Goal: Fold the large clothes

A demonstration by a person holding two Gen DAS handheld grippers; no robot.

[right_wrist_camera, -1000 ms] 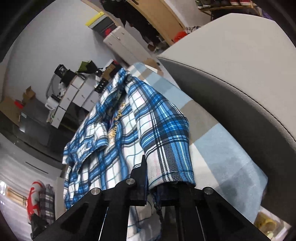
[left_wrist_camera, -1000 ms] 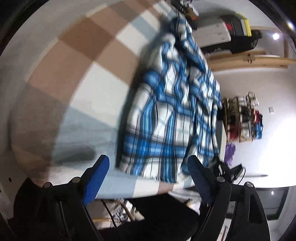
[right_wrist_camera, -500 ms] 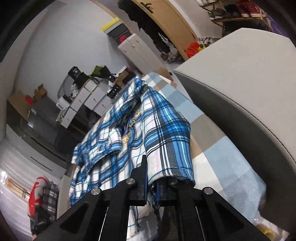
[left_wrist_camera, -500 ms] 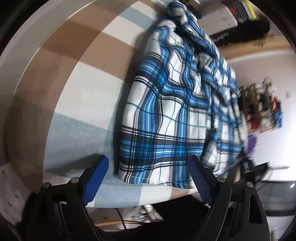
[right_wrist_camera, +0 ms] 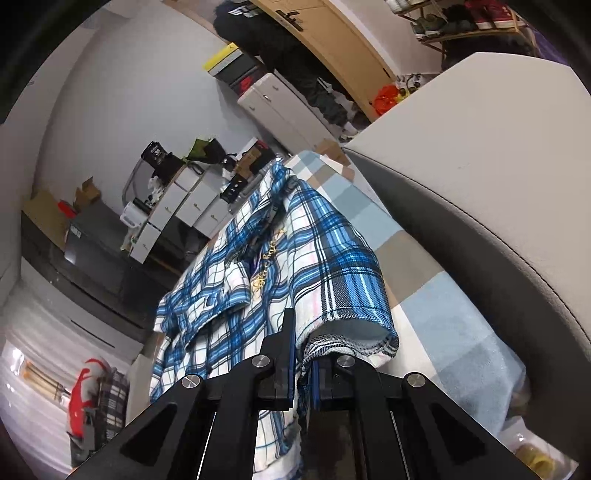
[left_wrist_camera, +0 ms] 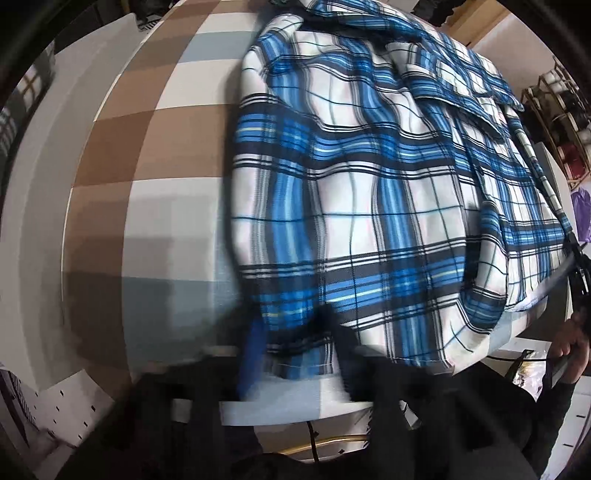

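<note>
Your right tool (right_wrist_camera: 303,363) pinches the hem of the blue plaid shirt (left_wrist_camera: 369,192), which lies on the checked bed cover (left_wrist_camera: 147,155). Your left tool (left_wrist_camera: 295,354) straddles the hem, blurred; its grip cannot be told.

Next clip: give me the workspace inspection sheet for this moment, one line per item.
Surface: bed covered by a brown, white and pale-blue checked sheet, beside a grey padded panel.
Job's things: blue-and-white plaid shirt spread on the sheet, one edge lifted.
Clutter: nothing seen on the sheet apart from the shirt.
Grippers: right gripper shut on the shirt's hem; left gripper blurred at the shirt's near edge, with cloth between its fingers, state unclear.
Cables: thin dark cable below the bed edge.
Surroundings: white drawer units, wooden door, shoe rack.
</note>
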